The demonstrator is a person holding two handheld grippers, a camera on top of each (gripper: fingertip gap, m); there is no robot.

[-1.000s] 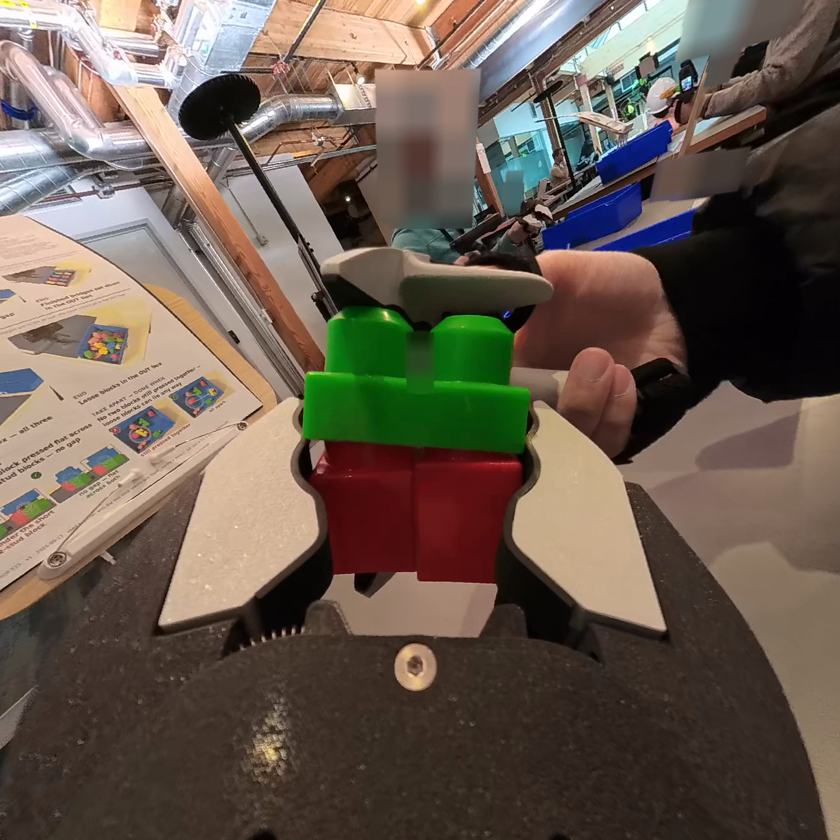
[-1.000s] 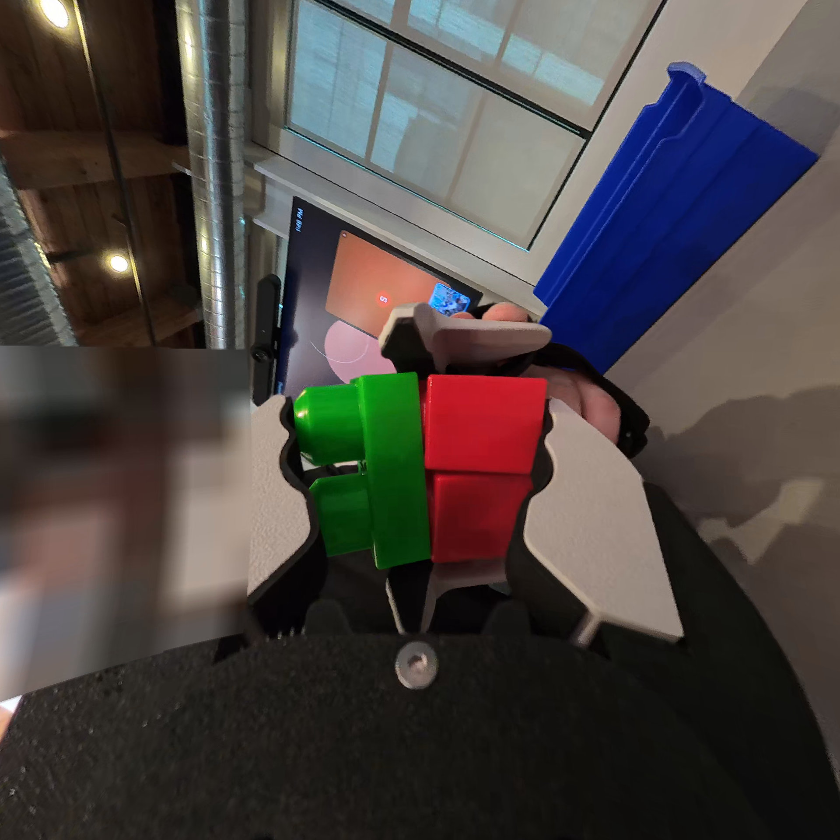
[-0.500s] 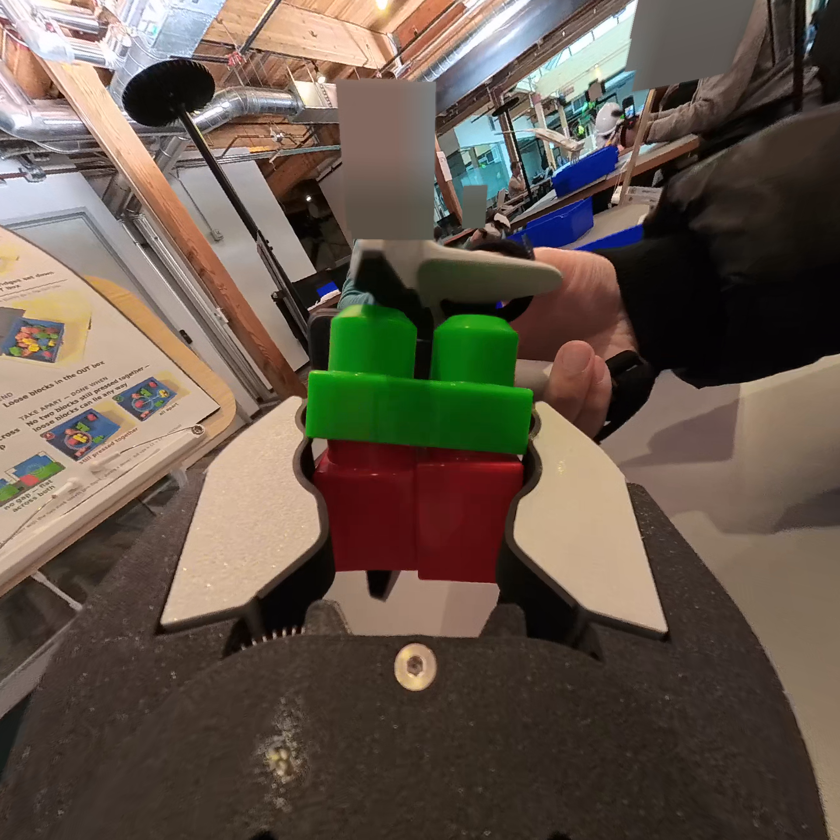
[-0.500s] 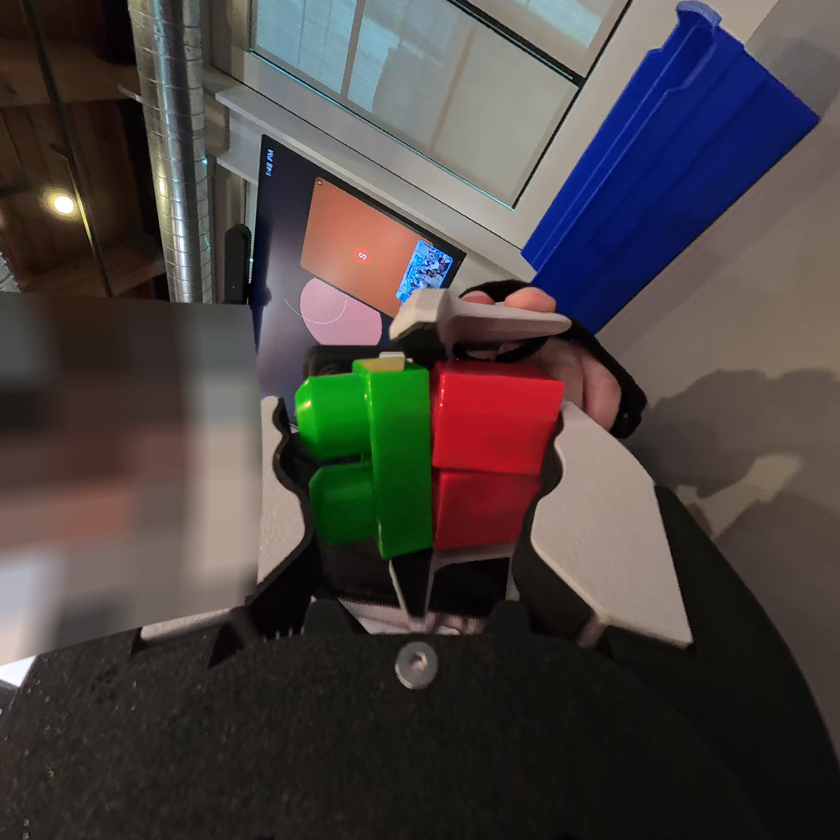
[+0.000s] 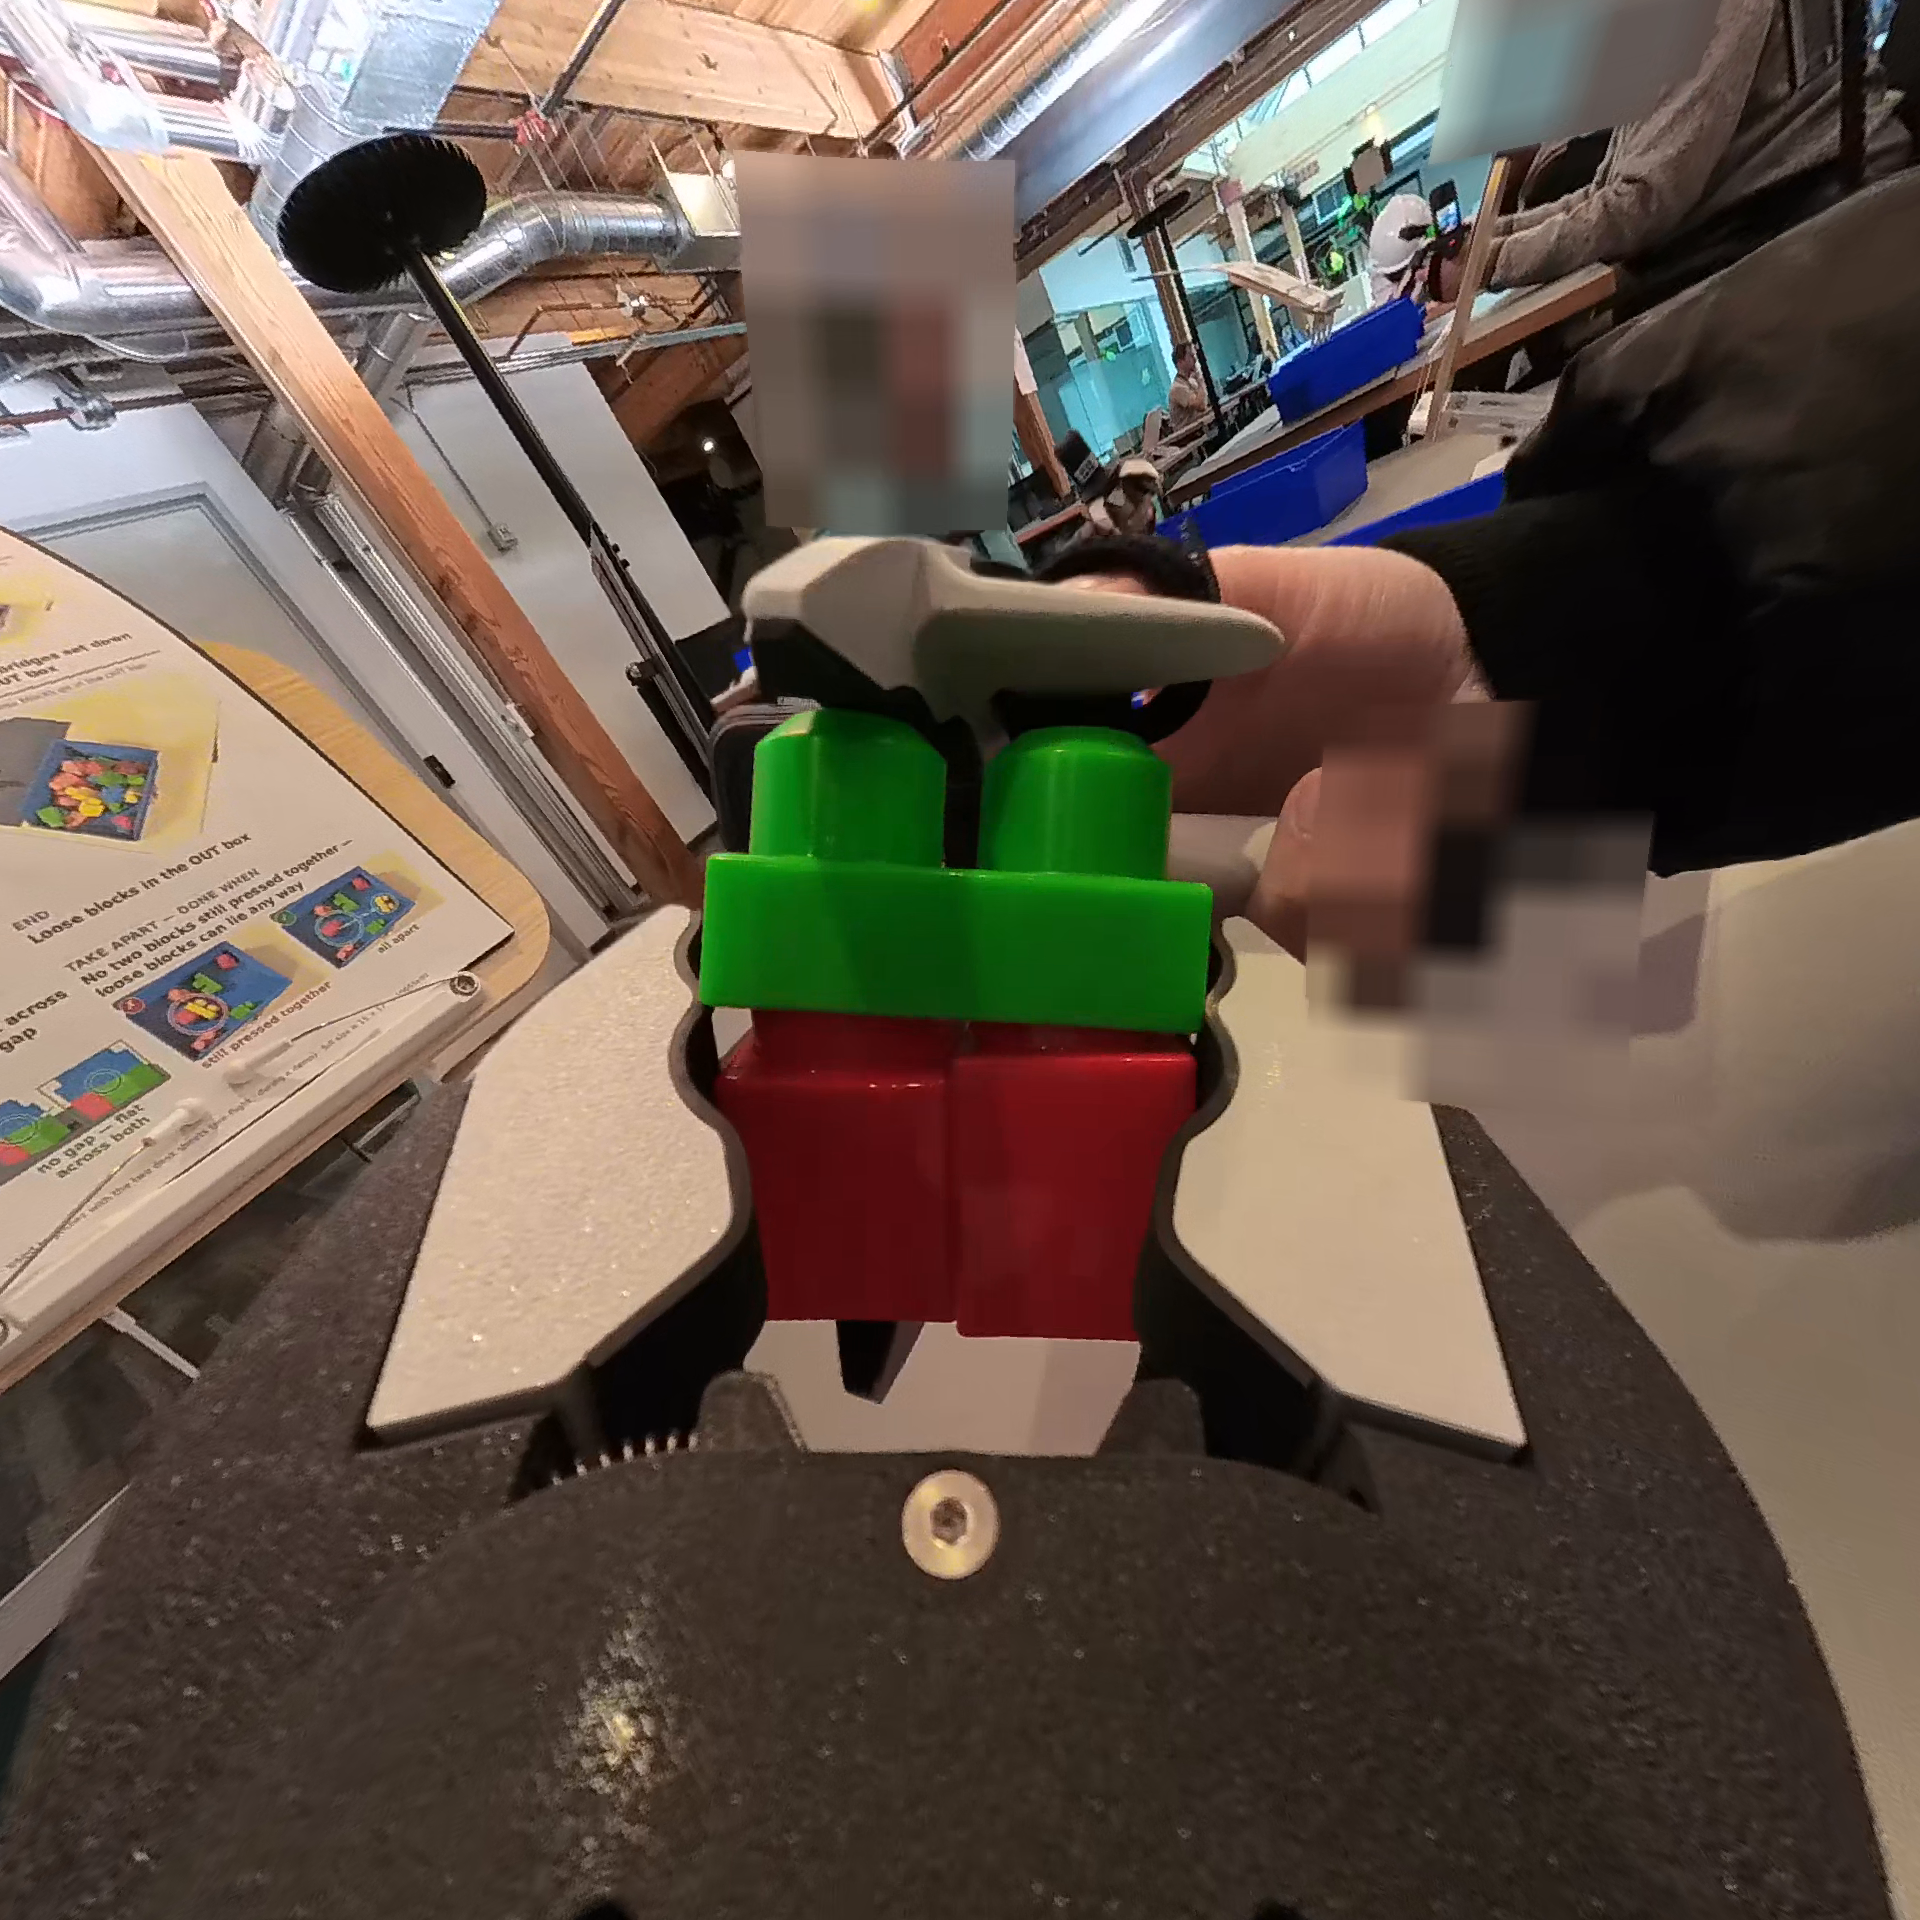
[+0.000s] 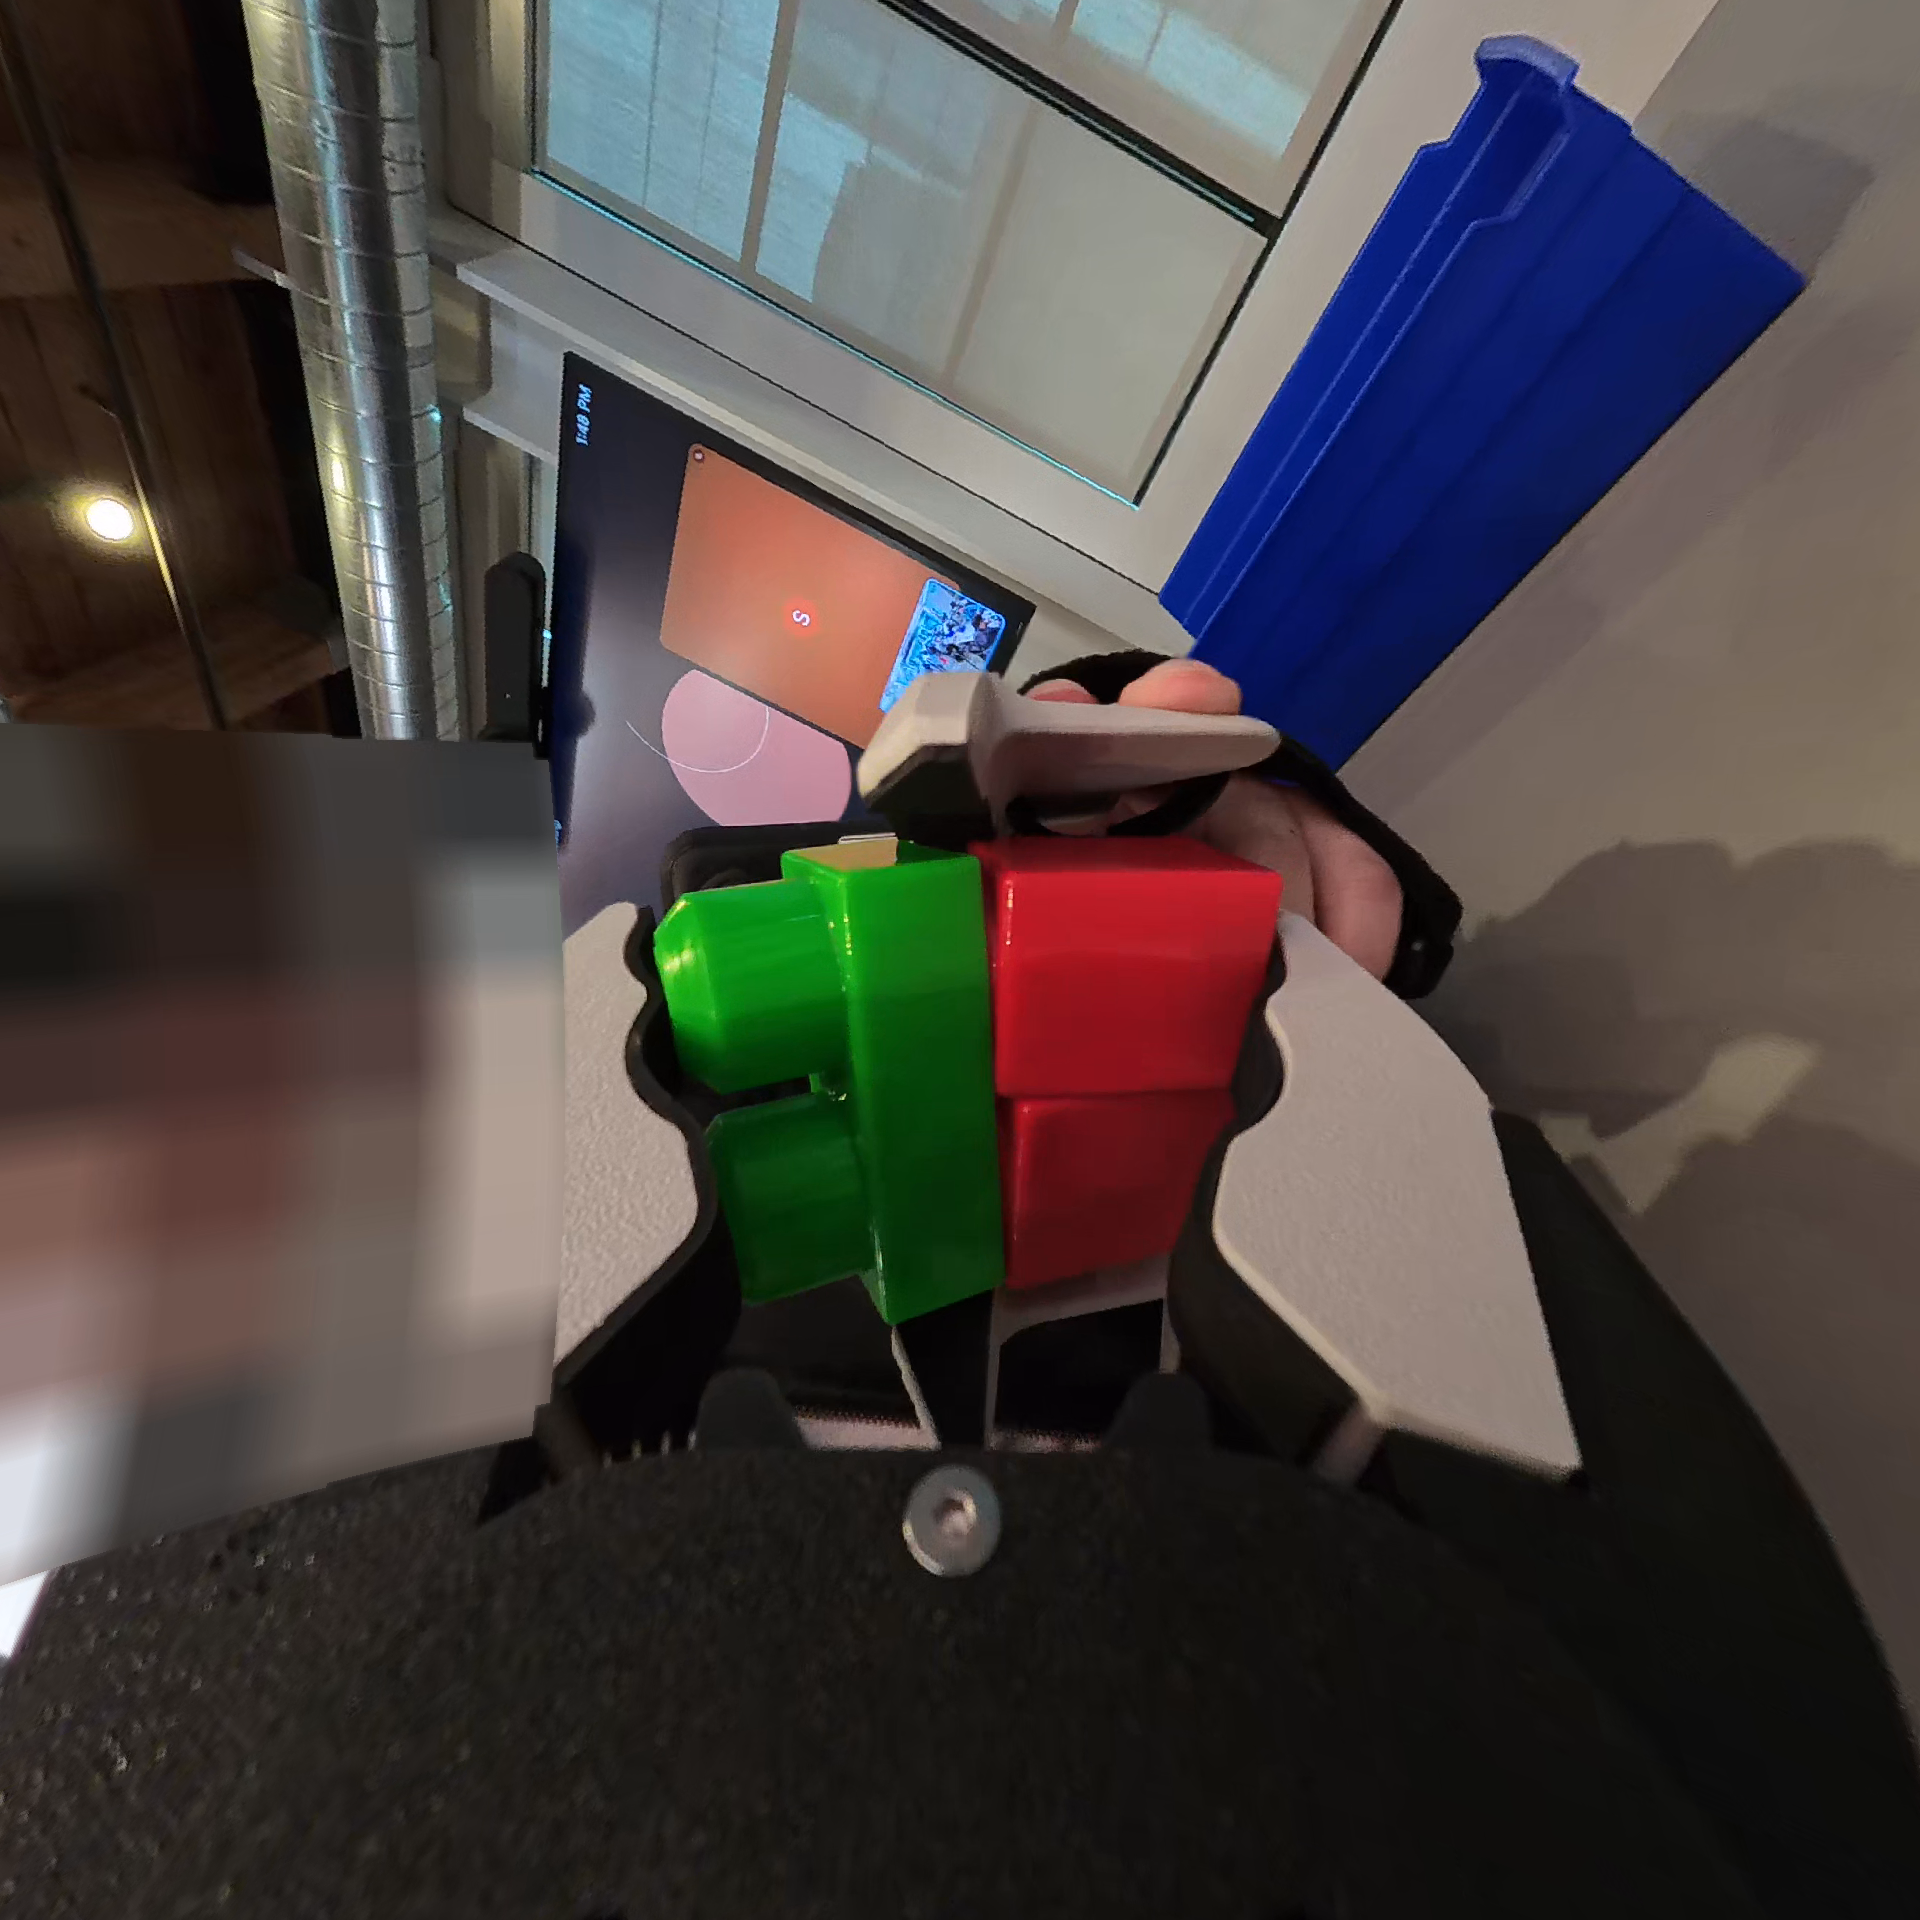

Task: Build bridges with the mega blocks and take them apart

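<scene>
A green mega block (image 5: 956, 956) is pressed onto a red block (image 5: 956, 1174), and both grippers hold the pair in the air. My left gripper (image 5: 956, 997) is shut across the pair's sides. The right gripper's finger (image 5: 1039, 634) lies over the green studs. In the right wrist view the green block (image 6: 894, 1081) is on the left and the red block (image 6: 1122, 1039) on the right. My right gripper (image 6: 956, 1029) is shut on the pair end to end, one jaw on the green studs and one on the red base. A left finger (image 6: 1070, 738) shows above.
An instruction board (image 5: 208, 935) leans at the left beside a black stand with a disc top (image 5: 384, 208). A person's hand (image 5: 1351, 707) holds the right gripper. A blue bin (image 6: 1455, 416) and a dark screen (image 6: 790, 623) stand behind. The grey tabletop (image 5: 1766, 1455) lies below.
Both grippers have tilted and shifted slightly with the pair between them. The green and red blocks are still pressed together and both grips are unchanged.
</scene>
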